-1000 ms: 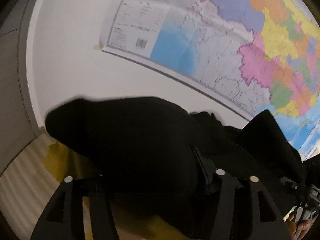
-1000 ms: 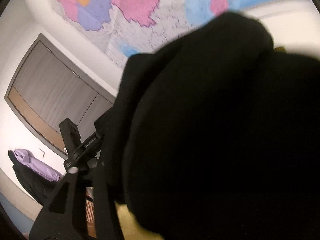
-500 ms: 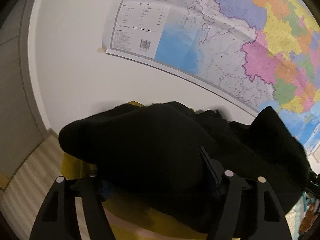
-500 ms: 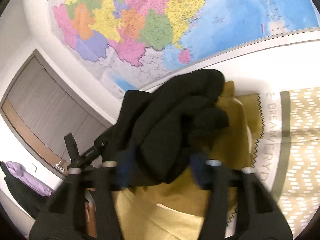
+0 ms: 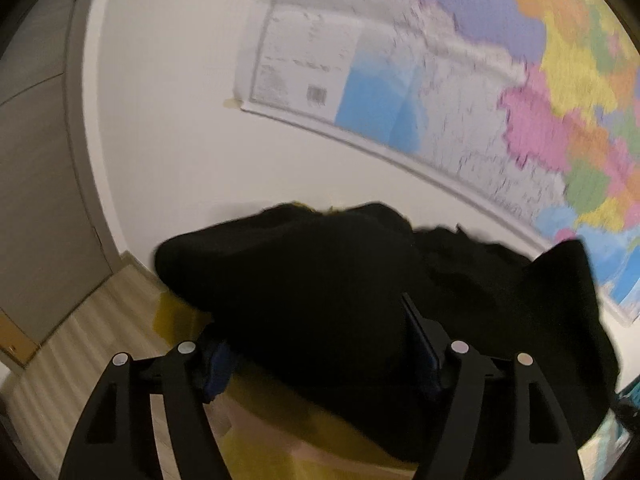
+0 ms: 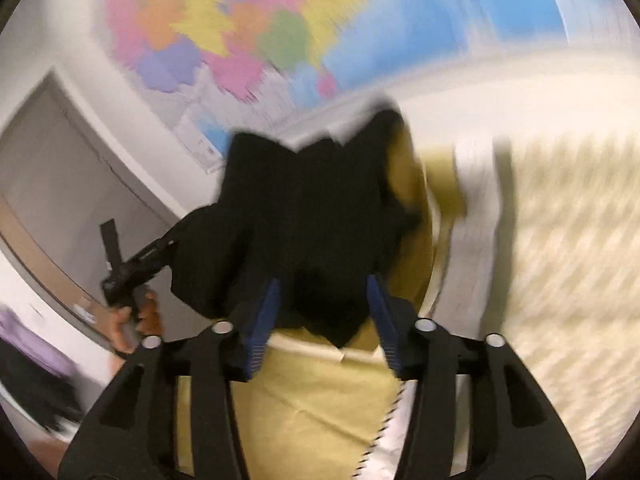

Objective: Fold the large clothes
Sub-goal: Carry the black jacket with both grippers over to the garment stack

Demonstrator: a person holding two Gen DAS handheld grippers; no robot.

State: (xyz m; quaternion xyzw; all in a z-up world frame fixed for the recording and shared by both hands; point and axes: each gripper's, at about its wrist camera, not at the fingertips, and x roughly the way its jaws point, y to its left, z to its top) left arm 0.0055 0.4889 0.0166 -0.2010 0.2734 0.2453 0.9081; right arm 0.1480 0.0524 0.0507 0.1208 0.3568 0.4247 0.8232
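A bulky black garment [image 5: 320, 280] lies heaped on a yellow cloth [image 5: 260, 436] by the wall. My left gripper [image 5: 316, 344] reaches into its near side. The jaws are opening, and the cloth's bulk fills the gap and hides the blue pads' tips. In the right wrist view the same garment [image 6: 312, 208] sits just beyond my right gripper [image 6: 324, 312]. Its jaws are opening too, with a hanging black edge between the blue pads [image 6: 262, 320], which do not press on it. A hand [image 6: 132, 320] holds the left gripper [image 6: 136, 264] at the garment's left side.
A large coloured map [image 5: 440, 80] hangs on the white wall behind the heap. A grey door [image 6: 60, 168] and pale wooden floor [image 5: 80, 340] are to the left. A white-and-beige patterned mat [image 6: 560, 240] lies to the right of the yellow cloth [image 6: 320, 408]. Purple and dark clothes [image 6: 24, 344] lie far left.
The black garment, which filled both views a second ago, has come down onto the yellow cloth. My right gripper has drawn back from it, and its view is now blurred by motion.
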